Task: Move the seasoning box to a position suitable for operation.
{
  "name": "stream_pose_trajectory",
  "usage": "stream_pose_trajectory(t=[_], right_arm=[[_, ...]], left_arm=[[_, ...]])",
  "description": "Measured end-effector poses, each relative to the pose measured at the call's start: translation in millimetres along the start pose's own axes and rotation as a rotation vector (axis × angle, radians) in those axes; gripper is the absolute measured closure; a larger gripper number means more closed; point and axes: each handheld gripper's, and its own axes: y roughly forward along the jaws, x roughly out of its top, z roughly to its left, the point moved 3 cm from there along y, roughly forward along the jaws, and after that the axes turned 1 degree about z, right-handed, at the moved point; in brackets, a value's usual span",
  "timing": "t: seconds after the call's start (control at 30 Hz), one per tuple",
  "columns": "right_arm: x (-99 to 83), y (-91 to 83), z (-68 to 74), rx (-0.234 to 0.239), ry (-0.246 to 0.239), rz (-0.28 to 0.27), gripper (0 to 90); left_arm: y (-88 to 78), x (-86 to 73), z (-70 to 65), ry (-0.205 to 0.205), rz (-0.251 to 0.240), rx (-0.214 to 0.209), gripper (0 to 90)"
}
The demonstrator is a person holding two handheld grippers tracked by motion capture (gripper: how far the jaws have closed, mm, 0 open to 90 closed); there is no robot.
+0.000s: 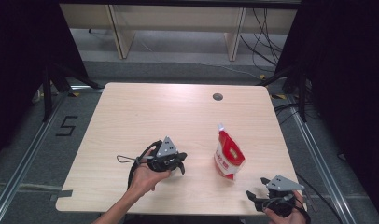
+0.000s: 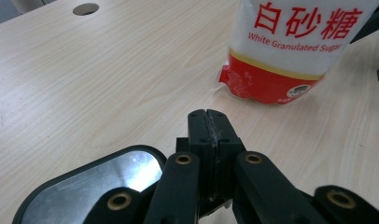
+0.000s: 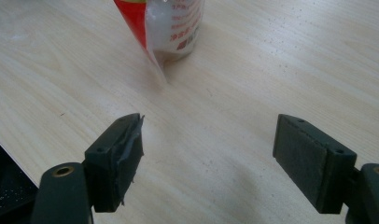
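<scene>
A red and white pouch of white granulated sugar (image 1: 228, 156) stands upright on the wooden table (image 1: 145, 116), right of centre. My left gripper (image 1: 180, 166) rests on the table to the pouch's left and points at it. Its jaws are pressed together with nothing between them, and the pouch (image 2: 290, 46) stands a short way ahead of the left gripper (image 2: 207, 113). My right gripper (image 1: 254, 196) sits at the table's front right corner. The right gripper (image 3: 208, 156) stands wide open over bare wood, with the pouch's bottom corner (image 3: 166, 32) beyond its fingertips.
A round cable hole (image 1: 217, 96) lies in the table near the far edge. A metal frame and cables (image 1: 290, 79) stand around the table on the floor. Dark curtains hang at both sides.
</scene>
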Motion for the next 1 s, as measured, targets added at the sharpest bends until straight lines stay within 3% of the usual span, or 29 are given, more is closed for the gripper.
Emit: stream_pose_trajectory(t=[0.03, 0.1, 0.47, 0.57, 0.6, 0.67, 0.77, 0.83, 0.97, 1.0], right_arm=[[0.7, 0.9, -3.0, -0.003, -0.037, -0.012, 25.2], [0.4, 0.6, -2.5, -0.002, -0.033, -0.004, 25.2], [0.6, 1.5, -0.8, 0.010, -0.020, -0.007, 25.2], [0.7, 0.5, 0.3, -0.001, -0.013, 0.001, 25.2], [1.0, 0.8, -0.7, -0.001, -0.025, -0.005, 25.2], [0.9, 0.9, -0.7, 0.001, -0.018, -0.005, 25.2], [0.8, 1.1, -0.4, 0.002, -0.007, -0.011, 25.2], [0.6, 1.3, 0.5, 0.008, 0.010, -0.014, 25.2], [1.0, 1.8, -0.9, 0.006, -0.011, -0.017, 25.2], [1.1, 1.5, -1.4, 0.000, -0.014, -0.013, 25.2]], left_arm=[[-0.6, -0.3, -0.5, -0.001, -0.001, 0.000, 88.8], [-1.6, -0.7, -1.9, -0.004, 0.001, -0.001, 88.8], [-27.1, -13.4, -8.1, 0.058, 0.043, -0.032, 88.4], [-30.3, -15.7, -9.9, 0.044, 0.036, -0.035, 87.9], [-35.3, -18.0, -10.2, 0.079, 0.056, -0.036, 87.8], [-39.1, -20.4, -13.4, 0.084, 0.056, -0.045, 87.8], [-44.2, -22.8, -15.6, 0.086, 0.075, -0.043, 87.8], [-51.5, -26.2, -16.8, 0.111, 0.099, -0.034, 87.7], [-58.3, -29.9, -17.1, 0.123, 0.113, -0.034, 87.6], [-62.9, -32.0, -15.0, 0.140, 0.128, -0.013, 87.6]])
